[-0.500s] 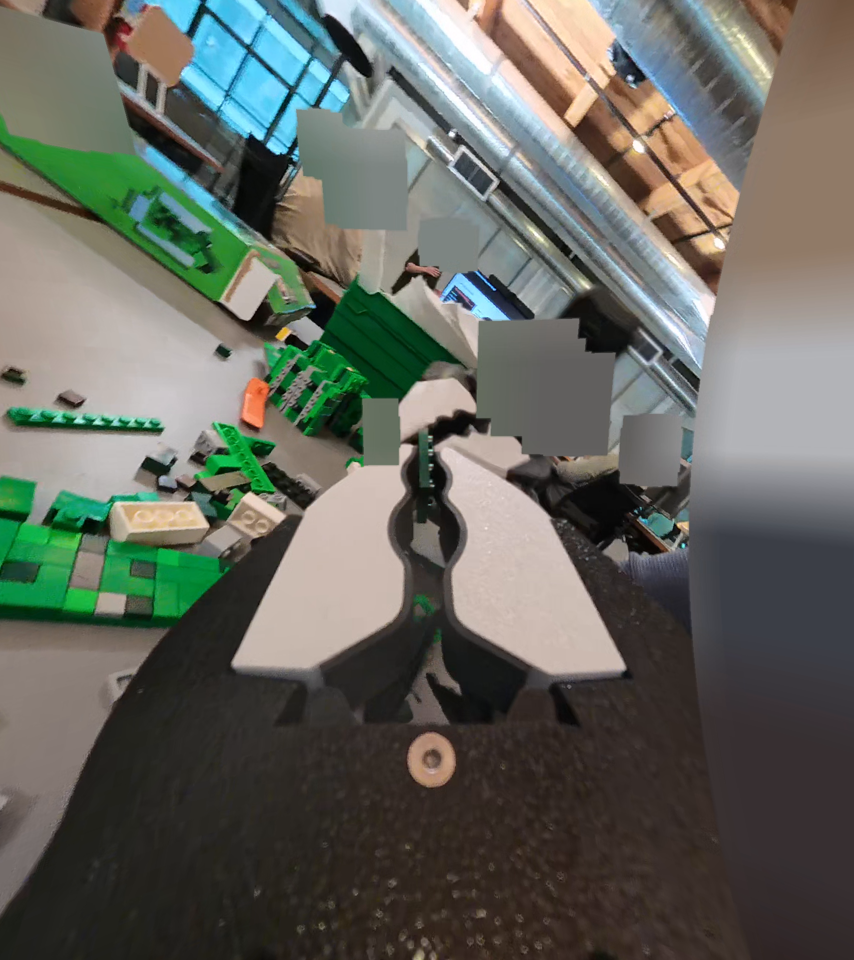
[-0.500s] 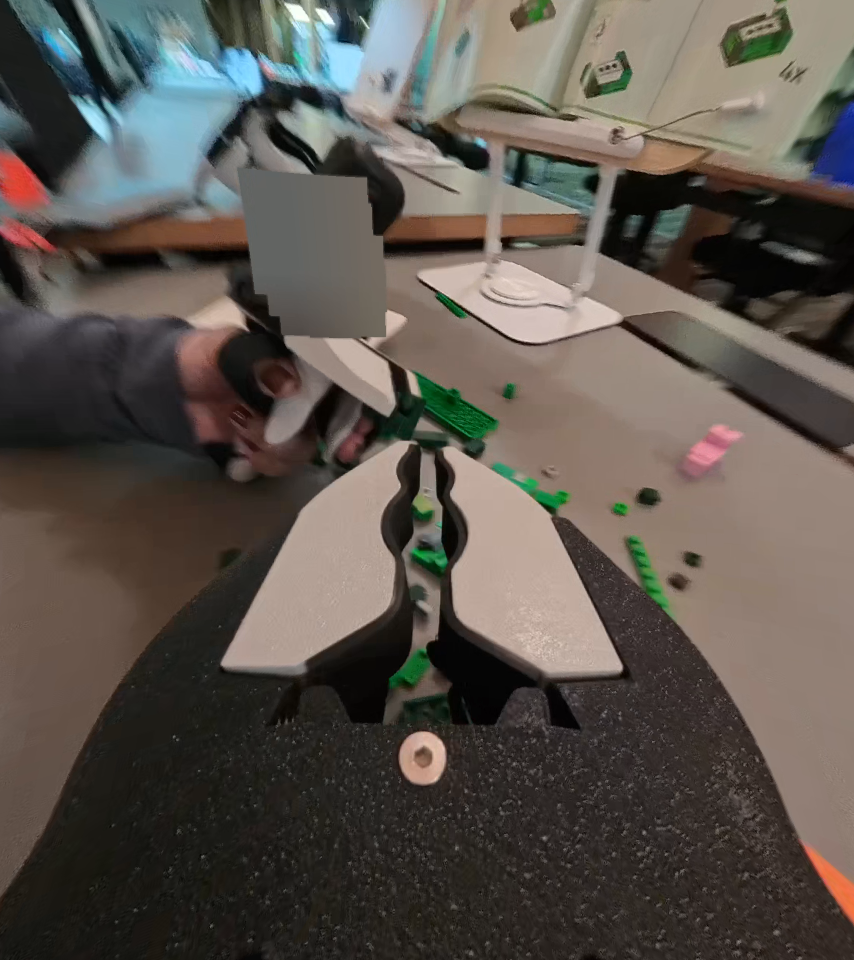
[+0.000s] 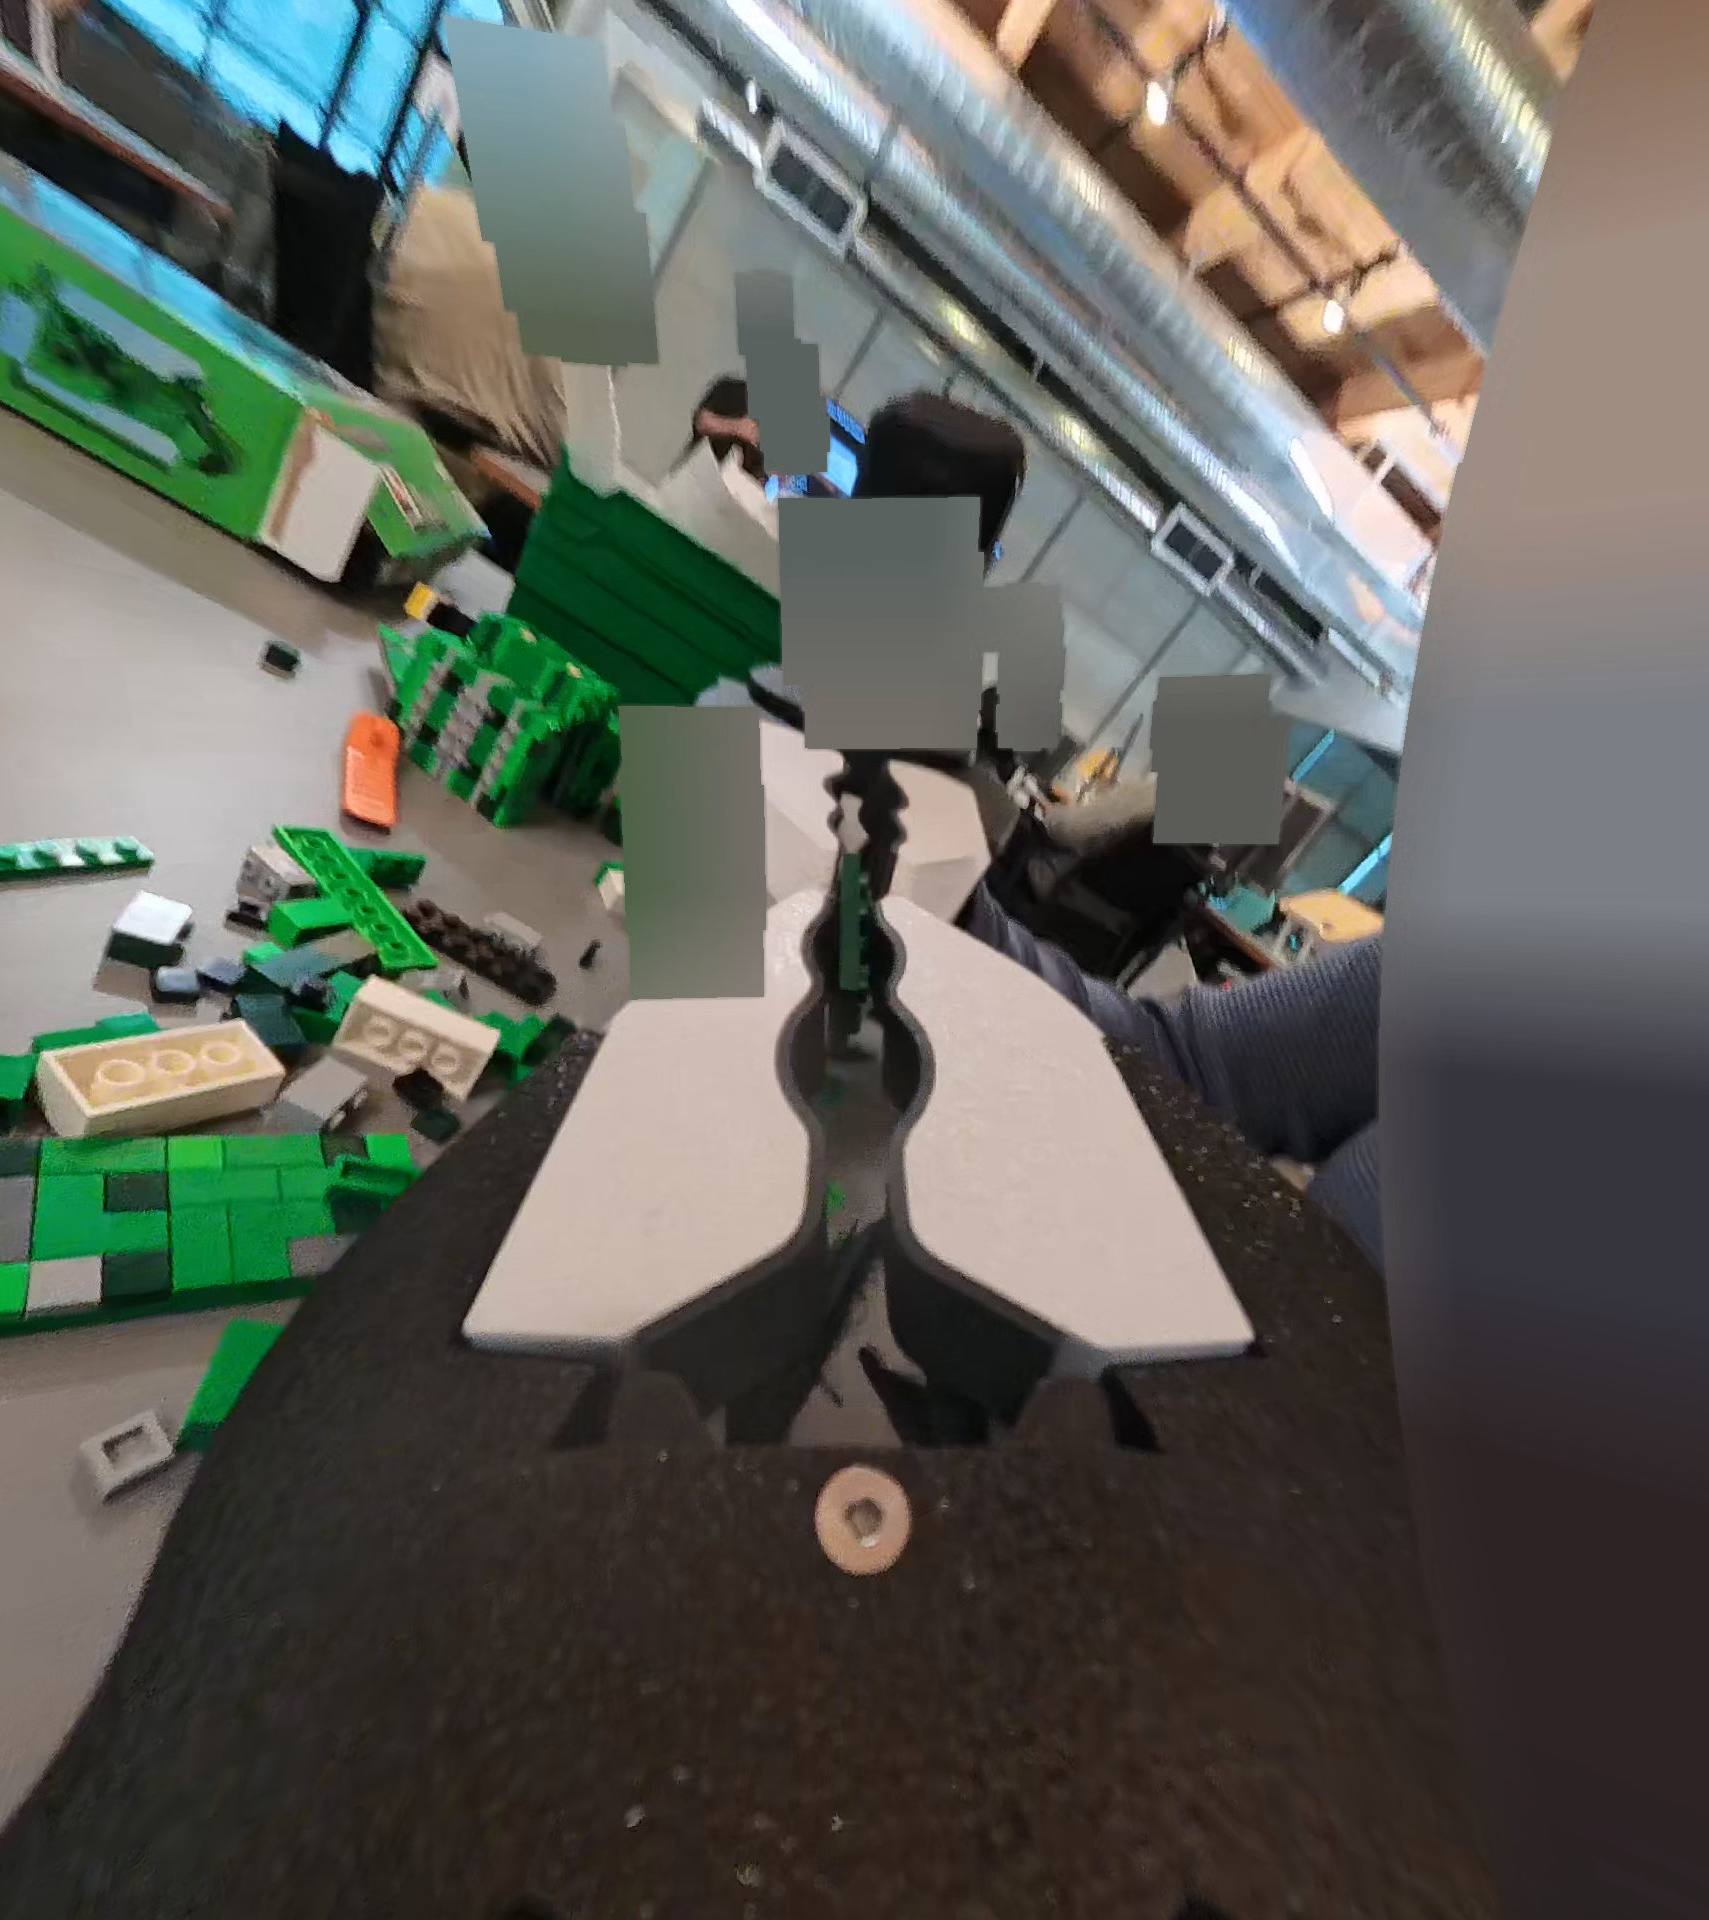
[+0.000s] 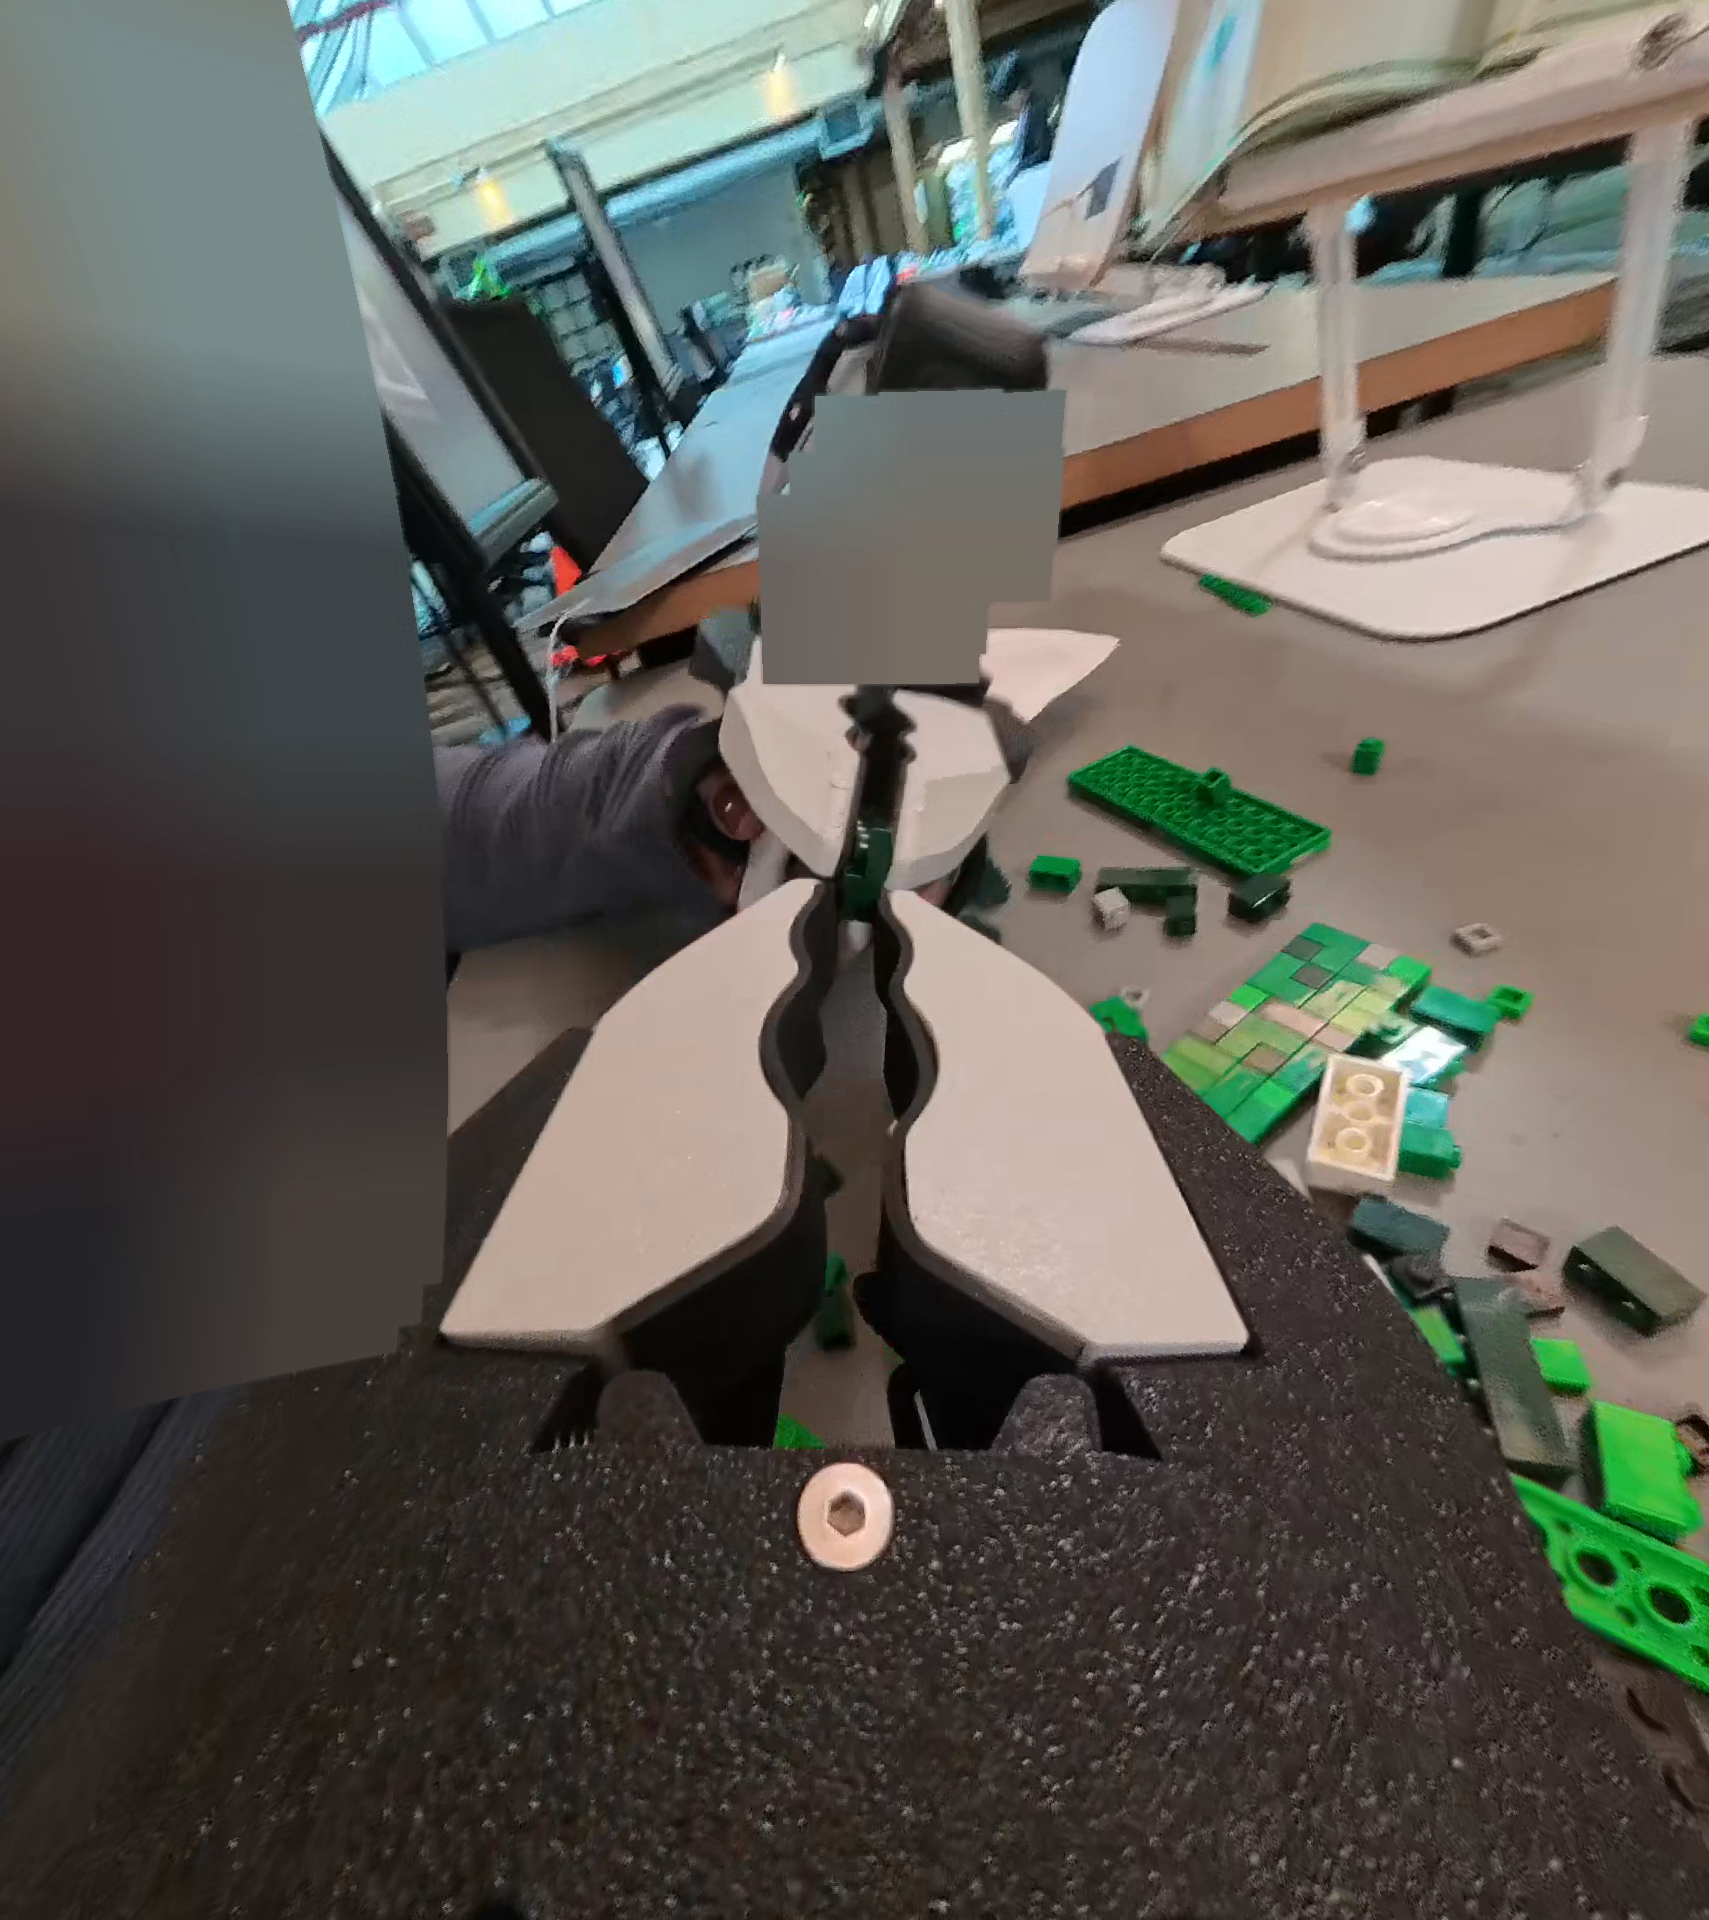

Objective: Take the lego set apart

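Half a second ago the right tongs point(image 4: 855, 914) sat low over the tabletop point(image 4: 1452, 790) with nothing between their tips, apart from the left tongs point(image 3: 855, 935), which already held a thin dark green lego piece point(image 3: 852, 925). Now both pairs have come together tip to tip, lifted off the tabletop, and each is pinching an end of that same dark green lego piece point(image 4: 865, 868) edge-on. In the right wrist view the left tongs face straight back, a sleeved arm point(image 4: 569, 821) behind them. This looks like the set-up for pulling or twisting the small piece into its parts; whether it is two plates stuck together cannot be told. Loose bricks lie scattered below: a white brick point(image 3: 159, 1086), a patchwork green plate point(image 3: 102, 1226), a long green studded strip point(image 3: 19, 862) and an orange piece point(image 3: 372, 769).
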### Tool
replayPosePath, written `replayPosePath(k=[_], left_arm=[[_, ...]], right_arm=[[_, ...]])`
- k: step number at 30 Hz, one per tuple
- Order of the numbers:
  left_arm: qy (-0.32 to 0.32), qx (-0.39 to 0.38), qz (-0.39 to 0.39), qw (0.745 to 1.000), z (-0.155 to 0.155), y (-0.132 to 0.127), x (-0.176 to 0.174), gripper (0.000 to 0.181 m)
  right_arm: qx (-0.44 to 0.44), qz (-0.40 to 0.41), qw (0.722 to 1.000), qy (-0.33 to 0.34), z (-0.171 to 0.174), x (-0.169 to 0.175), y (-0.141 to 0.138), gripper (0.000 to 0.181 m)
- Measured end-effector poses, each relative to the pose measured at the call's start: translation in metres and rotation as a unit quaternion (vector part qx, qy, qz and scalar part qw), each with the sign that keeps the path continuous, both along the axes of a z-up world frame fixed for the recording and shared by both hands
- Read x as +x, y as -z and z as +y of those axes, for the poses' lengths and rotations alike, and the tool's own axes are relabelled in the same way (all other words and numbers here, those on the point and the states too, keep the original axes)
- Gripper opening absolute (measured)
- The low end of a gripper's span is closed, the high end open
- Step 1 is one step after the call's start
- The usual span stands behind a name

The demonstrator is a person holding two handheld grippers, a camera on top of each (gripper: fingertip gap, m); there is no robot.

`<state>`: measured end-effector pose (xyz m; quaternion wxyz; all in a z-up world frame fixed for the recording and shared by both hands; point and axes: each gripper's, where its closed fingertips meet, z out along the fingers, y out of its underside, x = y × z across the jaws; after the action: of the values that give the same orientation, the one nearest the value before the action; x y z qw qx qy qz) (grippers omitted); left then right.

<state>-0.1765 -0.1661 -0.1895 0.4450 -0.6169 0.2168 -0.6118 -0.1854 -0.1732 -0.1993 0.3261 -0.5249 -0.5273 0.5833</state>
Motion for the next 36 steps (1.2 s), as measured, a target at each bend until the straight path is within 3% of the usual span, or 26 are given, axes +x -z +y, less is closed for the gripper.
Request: replayPosePath(k=[1,7,11,14,19,23,33,36], left_arm=[[0.017,-0.001,0.022,1.0,-0.004,0.004,0.001,0.004],[0.084,0.009,0.138,0.987,-0.024,0.029,0.007,0.004],[0.02,-0.033,0.149,0.988,-0.007,0.034,0.002,0.004],[-0.031,-0.081,0.109,0.99,0.009,0.03,-0.006,0.004],[-0.067,-0.111,0.085,0.988,0.019,0.032,-0.014,0.004],[-0.071,-0.124,0.076,0.987,0.02,0.034,-0.014,0.004],[-0.062,-0.135,0.092,0.985,0.018,0.04,-0.008,0.004],[-0.077,-0.121,0.113,0.983,0.02,0.043,-0.009,0.004]], right_arm=[[0.0,-0.015,1.0,-0.017,-0.003,0.002,0.004,0.006],[0.029,-0.082,0.993,-0.074,-0.018,0.014,0.02,0.006],[0.14,-0.104,0.984,0.016,0.003,0.007,0.027,0.016],[0.262,-0.137,0.951,0.095,0.019,0.001,0.032,0.033],[0.353,-0.17,0.906,0.159,0.027,-0.008,0.035,0.025],[0.429,-0.182,0.859,0.213,0.038,-0.007,0.03,0.031],[0.544,-0.226,0.78,0.21,0.042,-0.004,0.039,0.015],[0.545,-0.234,0.776,0.212,0.044,-0.003,0.042,0.011]])
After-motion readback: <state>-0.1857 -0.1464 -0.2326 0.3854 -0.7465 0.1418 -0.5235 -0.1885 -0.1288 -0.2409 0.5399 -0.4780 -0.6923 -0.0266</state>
